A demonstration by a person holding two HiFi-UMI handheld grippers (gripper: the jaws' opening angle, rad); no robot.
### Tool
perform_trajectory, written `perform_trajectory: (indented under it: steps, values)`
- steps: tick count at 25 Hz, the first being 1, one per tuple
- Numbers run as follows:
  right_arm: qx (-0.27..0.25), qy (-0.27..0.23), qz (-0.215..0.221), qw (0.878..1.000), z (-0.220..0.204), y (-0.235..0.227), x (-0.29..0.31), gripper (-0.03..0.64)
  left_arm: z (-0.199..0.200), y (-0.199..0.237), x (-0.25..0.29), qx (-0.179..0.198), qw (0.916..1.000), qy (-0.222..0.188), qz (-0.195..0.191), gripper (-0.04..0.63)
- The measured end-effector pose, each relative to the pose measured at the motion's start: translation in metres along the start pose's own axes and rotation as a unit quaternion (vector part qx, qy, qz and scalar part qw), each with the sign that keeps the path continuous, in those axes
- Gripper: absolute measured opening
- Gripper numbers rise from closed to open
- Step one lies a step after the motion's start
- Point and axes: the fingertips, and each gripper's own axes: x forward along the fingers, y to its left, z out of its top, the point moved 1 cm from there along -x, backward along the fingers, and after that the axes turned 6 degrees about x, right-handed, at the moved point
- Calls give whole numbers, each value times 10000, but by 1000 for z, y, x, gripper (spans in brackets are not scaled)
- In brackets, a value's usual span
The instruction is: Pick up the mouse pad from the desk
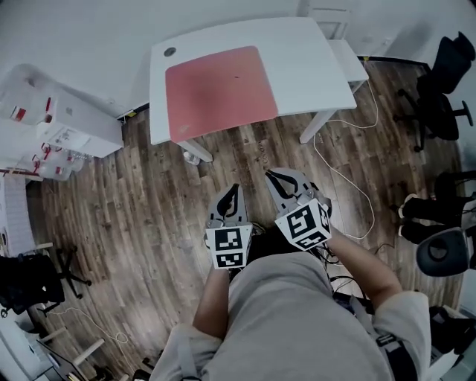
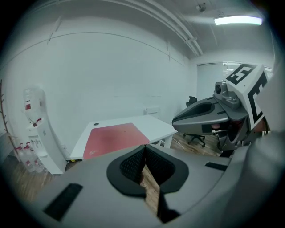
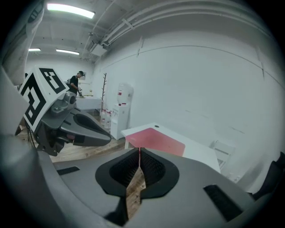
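A large red mouse pad (image 1: pixel 221 92) lies flat on the left half of a white desk (image 1: pixel 312 59), well ahead of me across the wooden floor. It also shows as the red mouse pad (image 2: pixel 113 137) in the left gripper view and as the red mouse pad (image 3: pixel 156 140) in the right gripper view. My left gripper (image 1: pixel 232 190) and right gripper (image 1: pixel 274 177) hang side by side over the floor, short of the desk. Both are shut with nothing between their jaws. Neither touches the pad.
A white cabinet with red-labelled items (image 1: pixel 52 119) stands left of the desk. Black office chairs (image 1: pixel 442 82) crowd the right side, and a white cable (image 1: pixel 349 178) loops across the floor from the desk. A white chair (image 1: pixel 335 22) sits behind the desk.
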Motion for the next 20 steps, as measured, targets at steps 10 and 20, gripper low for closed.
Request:
perform_trajectory:
  steps: [10,20]
  values:
    - [312,588,-68,9978,-44,-39,45,41,-24,31,39,-40,9987,489,-116,12]
    - [158,1075,-220,9938,-70,-105,130,41,-46,99,107,248,9925,1197,-50,12]
